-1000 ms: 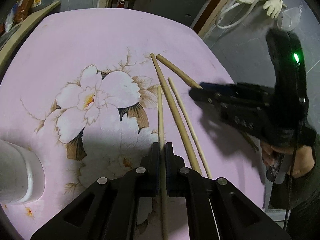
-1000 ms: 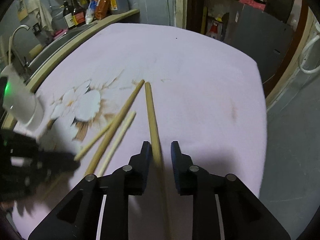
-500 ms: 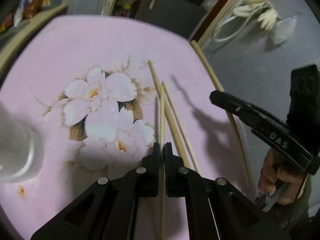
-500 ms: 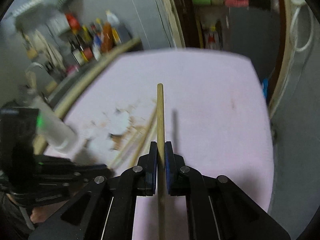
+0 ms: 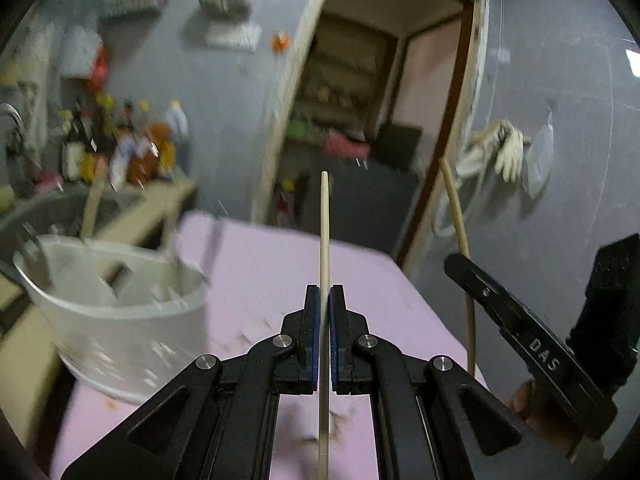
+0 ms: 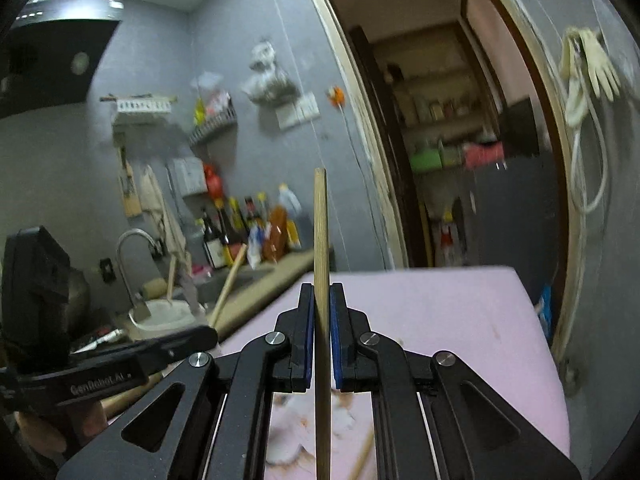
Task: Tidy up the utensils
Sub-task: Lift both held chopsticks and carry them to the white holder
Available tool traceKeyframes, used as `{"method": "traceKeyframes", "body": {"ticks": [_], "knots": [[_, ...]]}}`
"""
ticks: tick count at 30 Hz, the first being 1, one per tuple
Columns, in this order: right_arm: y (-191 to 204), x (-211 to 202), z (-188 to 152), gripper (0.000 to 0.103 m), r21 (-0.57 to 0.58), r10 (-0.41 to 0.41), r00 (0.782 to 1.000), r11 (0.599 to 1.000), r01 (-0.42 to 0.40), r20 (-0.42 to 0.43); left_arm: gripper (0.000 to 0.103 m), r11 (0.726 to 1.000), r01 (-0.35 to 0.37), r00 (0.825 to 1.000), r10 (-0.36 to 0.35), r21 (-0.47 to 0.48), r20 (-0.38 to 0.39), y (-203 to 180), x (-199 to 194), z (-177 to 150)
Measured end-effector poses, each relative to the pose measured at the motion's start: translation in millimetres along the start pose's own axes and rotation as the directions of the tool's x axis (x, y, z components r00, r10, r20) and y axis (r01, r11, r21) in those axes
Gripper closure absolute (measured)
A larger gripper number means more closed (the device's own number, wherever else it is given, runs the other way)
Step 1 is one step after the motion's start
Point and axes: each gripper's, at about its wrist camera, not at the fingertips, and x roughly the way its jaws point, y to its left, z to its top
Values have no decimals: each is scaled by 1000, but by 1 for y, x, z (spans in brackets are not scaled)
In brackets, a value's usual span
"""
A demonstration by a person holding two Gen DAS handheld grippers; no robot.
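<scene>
Between my left tool's point(image 5: 324, 300) blue pads a pale chopstick point(image 5: 325, 232) is clamped, pointing away over the pink bench point(image 5: 260, 264). My right tool point(image 6: 319, 300) is closed on a darker chopstick point(image 6: 321, 240) the same way. Left of the pale stick, a white utensil holder point(image 5: 120, 320) stands on the bench with handles inside. Beyond it, bottles point(image 6: 248, 232) crowd a far counter, by an open doorway point(image 6: 452, 140).
</scene>
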Motion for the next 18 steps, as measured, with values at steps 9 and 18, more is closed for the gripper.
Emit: {"method": "traceKeyframes", "body": {"ticks": [9,18], "knots": [[48,27,36,98,51,119,981,990,-128,155,101,1000,-23,980,23,-4,197,67,-44,47],[100,84,56,98,85,201,942,969,-231,269,101,993,-103,944,116,-56,310,158,-62,88]]}}
